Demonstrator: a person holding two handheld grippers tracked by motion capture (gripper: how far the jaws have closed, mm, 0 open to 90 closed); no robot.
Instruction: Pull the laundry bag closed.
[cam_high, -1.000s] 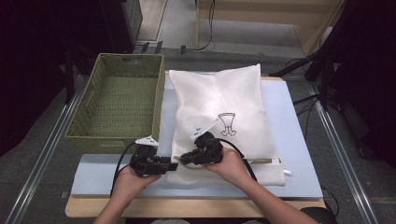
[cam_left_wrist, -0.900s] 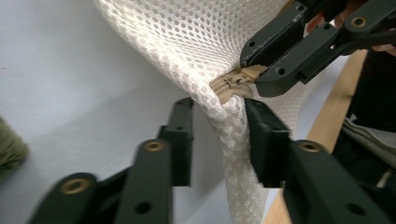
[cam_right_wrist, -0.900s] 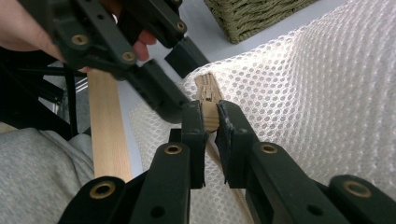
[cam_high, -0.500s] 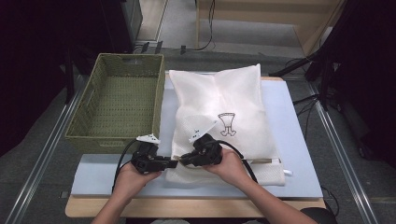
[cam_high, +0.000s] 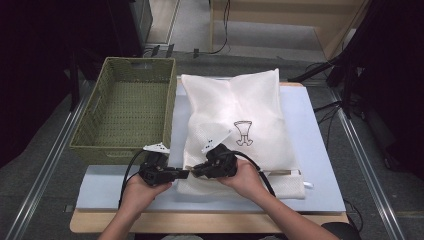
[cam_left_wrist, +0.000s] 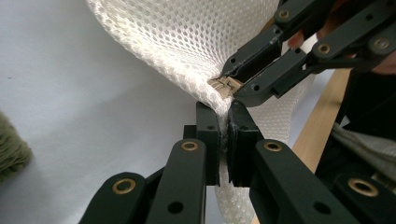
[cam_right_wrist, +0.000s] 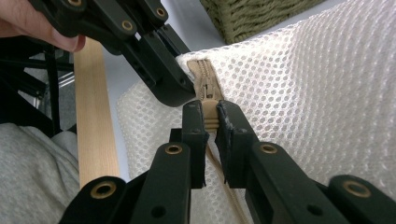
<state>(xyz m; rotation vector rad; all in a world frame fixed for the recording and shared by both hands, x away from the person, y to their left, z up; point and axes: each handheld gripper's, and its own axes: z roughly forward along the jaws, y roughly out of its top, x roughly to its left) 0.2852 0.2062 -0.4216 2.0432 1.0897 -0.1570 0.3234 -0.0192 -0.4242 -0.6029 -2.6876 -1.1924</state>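
Observation:
A white mesh bag (cam_high: 235, 105) with a small printed figure lies flat on the pale blue mat (cam_high: 320, 150). At its near left corner my two grippers meet tip to tip. My left gripper (cam_high: 184, 173) (cam_left_wrist: 224, 128) has just been closing and is now shut on the mesh corner (cam_left_wrist: 177, 42), just below the tan zipper end (cam_left_wrist: 223, 86). The right gripper (cam_high: 196, 171) (cam_right_wrist: 211, 114) is shut on the tan zipper pull (cam_right_wrist: 208, 91), which runs along the edge of the mesh (cam_right_wrist: 317, 93). A hand holds each gripper.
An empty green woven basket (cam_high: 125, 65) stands at the mat's left, close beside the bag. The wooden table edge (cam_high: 200, 222) runs along the front. Cables lie on the floor beyond the table's far end.

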